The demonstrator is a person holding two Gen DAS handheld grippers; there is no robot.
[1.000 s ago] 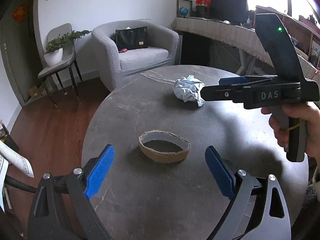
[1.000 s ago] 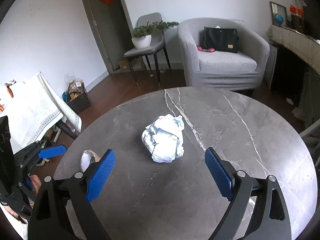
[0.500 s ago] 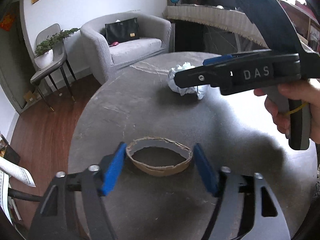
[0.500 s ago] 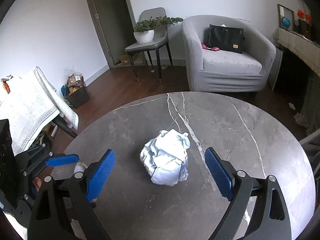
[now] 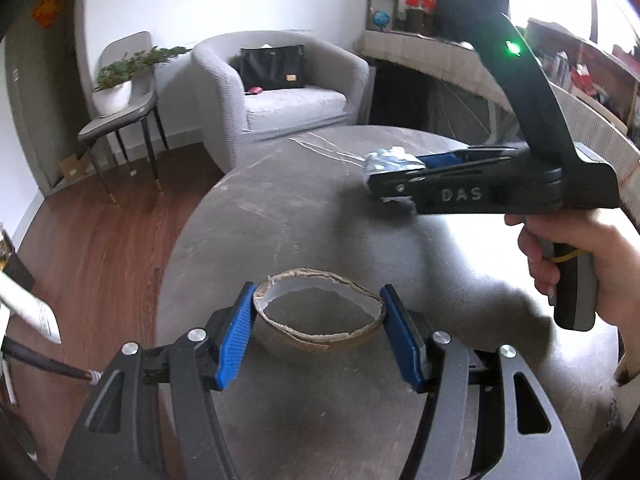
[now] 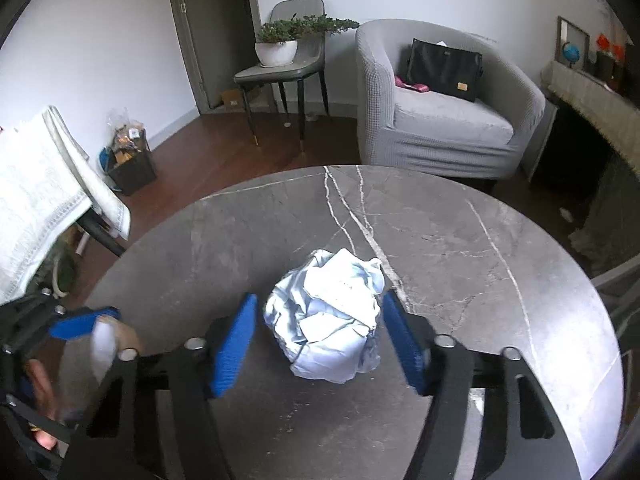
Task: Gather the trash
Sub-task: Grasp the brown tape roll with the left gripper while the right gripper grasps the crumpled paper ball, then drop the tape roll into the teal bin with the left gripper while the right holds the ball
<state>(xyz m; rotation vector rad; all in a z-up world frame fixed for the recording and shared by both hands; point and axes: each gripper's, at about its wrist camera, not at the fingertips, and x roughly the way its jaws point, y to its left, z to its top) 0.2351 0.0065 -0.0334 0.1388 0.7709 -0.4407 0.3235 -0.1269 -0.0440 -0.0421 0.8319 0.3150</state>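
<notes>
A brown cardboard ring lies on the round grey marble table. My left gripper is shut on it, both blue pads touching its sides. A crumpled pale-blue paper ball lies mid-table. My right gripper straddles the ball, its blue pads close to the ball's sides with small gaps showing. In the left wrist view the right gripper hides most of the paper ball. The left gripper shows at the lower left of the right wrist view.
A grey armchair with a black bag stands beyond the table. A chair with a potted plant is by the door. A cloth-covered stand is at left, a fringed counter at right.
Both grippers moved forward and narrowed. The left jaws went from wide open to shut on the cardboard ring. The right jaws closed in around the paper ball.
</notes>
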